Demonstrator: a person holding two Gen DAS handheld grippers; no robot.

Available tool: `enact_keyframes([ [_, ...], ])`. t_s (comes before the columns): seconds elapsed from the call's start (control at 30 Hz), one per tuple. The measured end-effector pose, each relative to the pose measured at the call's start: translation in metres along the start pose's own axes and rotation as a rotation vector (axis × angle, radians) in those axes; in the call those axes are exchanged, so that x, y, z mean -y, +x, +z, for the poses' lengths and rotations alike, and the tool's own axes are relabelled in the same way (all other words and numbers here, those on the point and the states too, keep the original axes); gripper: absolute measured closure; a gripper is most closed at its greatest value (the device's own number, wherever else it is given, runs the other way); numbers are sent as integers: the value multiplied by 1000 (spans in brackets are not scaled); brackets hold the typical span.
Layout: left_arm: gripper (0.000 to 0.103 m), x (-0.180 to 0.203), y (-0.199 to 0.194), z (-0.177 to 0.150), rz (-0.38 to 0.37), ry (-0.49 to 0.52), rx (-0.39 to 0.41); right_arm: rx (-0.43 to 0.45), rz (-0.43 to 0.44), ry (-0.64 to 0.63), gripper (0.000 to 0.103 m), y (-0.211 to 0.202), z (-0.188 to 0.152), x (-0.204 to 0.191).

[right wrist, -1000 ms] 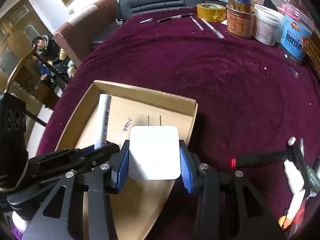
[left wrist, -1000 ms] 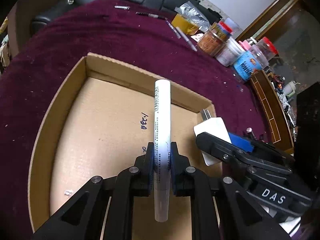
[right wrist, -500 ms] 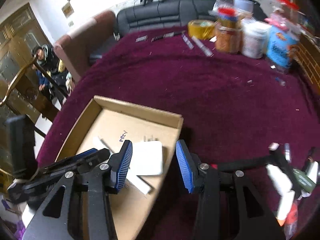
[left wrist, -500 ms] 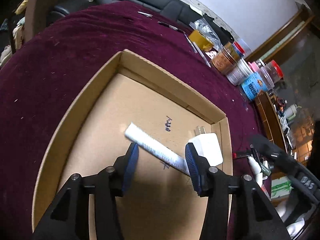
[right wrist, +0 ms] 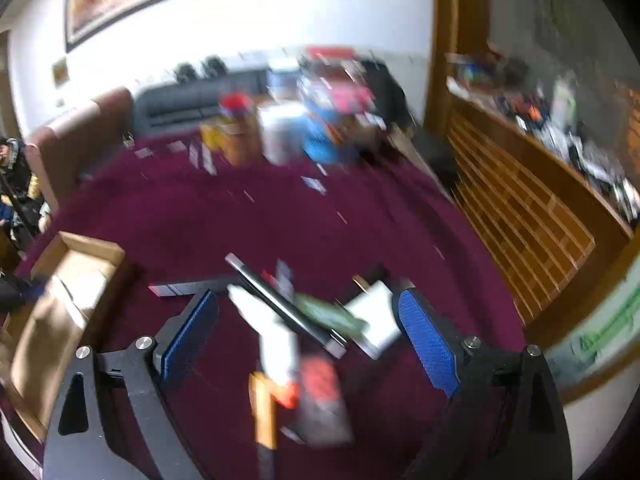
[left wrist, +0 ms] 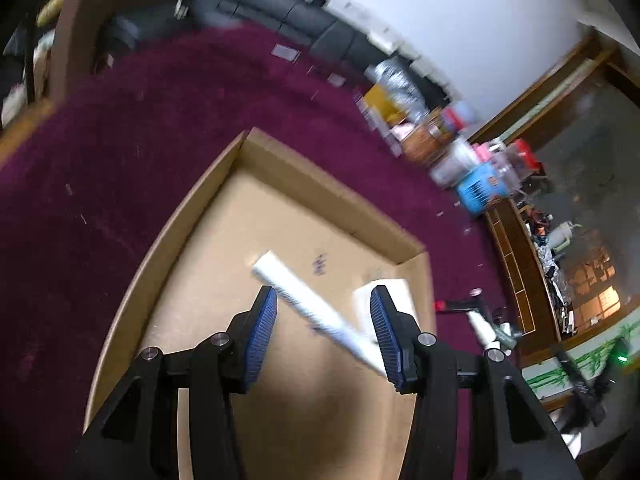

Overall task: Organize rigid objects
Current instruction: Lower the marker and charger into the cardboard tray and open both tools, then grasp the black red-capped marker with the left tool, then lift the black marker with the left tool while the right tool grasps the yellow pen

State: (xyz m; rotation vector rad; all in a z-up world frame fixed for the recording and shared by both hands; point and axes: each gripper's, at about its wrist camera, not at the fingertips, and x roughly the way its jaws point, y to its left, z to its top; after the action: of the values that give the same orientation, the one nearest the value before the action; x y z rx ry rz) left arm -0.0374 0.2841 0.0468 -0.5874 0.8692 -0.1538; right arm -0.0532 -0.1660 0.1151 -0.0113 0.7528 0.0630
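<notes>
The left gripper (left wrist: 323,330) is hanging open above the cardboard box (left wrist: 328,172), where the white tube (left wrist: 316,312) and the white charger (left wrist: 386,290) are lying loose on its floor, already sorted. The right gripper (right wrist: 308,340), its jaws just having been opening wide with nothing between them, is hovering over the pile of loose things (right wrist: 304,320) on the purple worktop (right wrist: 280,216), probably to pick the next piece for the box.

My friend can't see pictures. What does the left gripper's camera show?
An open left gripper hovers over a shallow cardboard box on a dark red tablecloth. Inside lie a white tube and a white charger. The picture is blurry.
</notes>
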Motion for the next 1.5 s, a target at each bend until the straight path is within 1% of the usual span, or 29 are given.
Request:
enact_keyframes([
  [0.03,59,17,-12,-2,-22,34,13,-19,5,27,10,4,-4,11],
  [0.07,57,30,-18,-4,-27,62,14,-42,20,65,10,9,-9,24],
  [0.1,53,45,-23,-6,-23,96,14,-57,37,95,10,10,-13,32],
  [0.13,49,70,-28,-13,-7,156,11,-66,57,125,10,12,-18,40],
  [0.2,47,101,-30,-25,2,234,-9,-79,94,162,10,19,-24,47],
  [0.23,47,123,-25,-36,-7,281,-38,-90,117,176,10,24,-27,49],
  [0.3,47,147,-14,-52,-32,317,-84,-106,144,193,11,28,-37,49],
  [0.37,47,173,10,-69,-39,365,-152,-99,151,211,11,33,-47,55],
  [0.47,47,198,42,-75,30,426,-181,-57,153,215,11,43,-54,64],
  [0.57,47,220,77,-66,72,498,-195,-27,153,193,11,50,-62,71],
  [0.6,47,224,87,-63,94,527,-202,-37,165,206,11,51,-64,72],
  [0.63,47,231,103,-59,118,579,-211,-39,179,218,11,51,-64,74],
  [0.7,47,239,122,-58,159,660,-222,-17,187,231,11,48,-65,78],
  [0.77,47,244,146,-57,238,756,-214,-29,202,237,11,51,-65,78],
  [0.83,48,246,165,-58,283,824,-217,-43,210,247,11,54,-66,80],
  [0.87,48,245,174,-60,295,843,-232,-50,214,255,11,55,-66,82],
  [0.9,55,243,180,-61,297,848,-252,-55,218,265,11,56,-67,84],
  [0.93,68,240,186,-65,286,846,-290,-60,222,275,11,57,-67,86],
  [0.97,76,240,186,-68,266,844,-296,-67,229,290,11,59,-68,89],
  [1.0,85,240,183,-71,245,839,-295,-71,233,299,11,59,-68,91],
  [1.03,91,240,180,-73,239,832,-303,-76,237,309,11,60,-69,92],
  [1.1,92,240,173,-80,224,825,-315,-89,242,322,11,63,-69,94],
  [1.13,92,238,167,-84,199,807,-333,-93,245,325,11,64,-69,95],
  [1.2,92,234,154,-91,180,778,-346,-94,247,328,11,64,-69,95],
  [1.33,92,224,128,-105,181,721,-347,-89,248,328,11,63,-70,95],
  [1.43,91,220,126,-117,188,702,-354,-95,251,329,11,64,-70,95],
  [1.5,91,222,128,-118,203,711,-329,-94,251,331,11,64,-70,96],
])
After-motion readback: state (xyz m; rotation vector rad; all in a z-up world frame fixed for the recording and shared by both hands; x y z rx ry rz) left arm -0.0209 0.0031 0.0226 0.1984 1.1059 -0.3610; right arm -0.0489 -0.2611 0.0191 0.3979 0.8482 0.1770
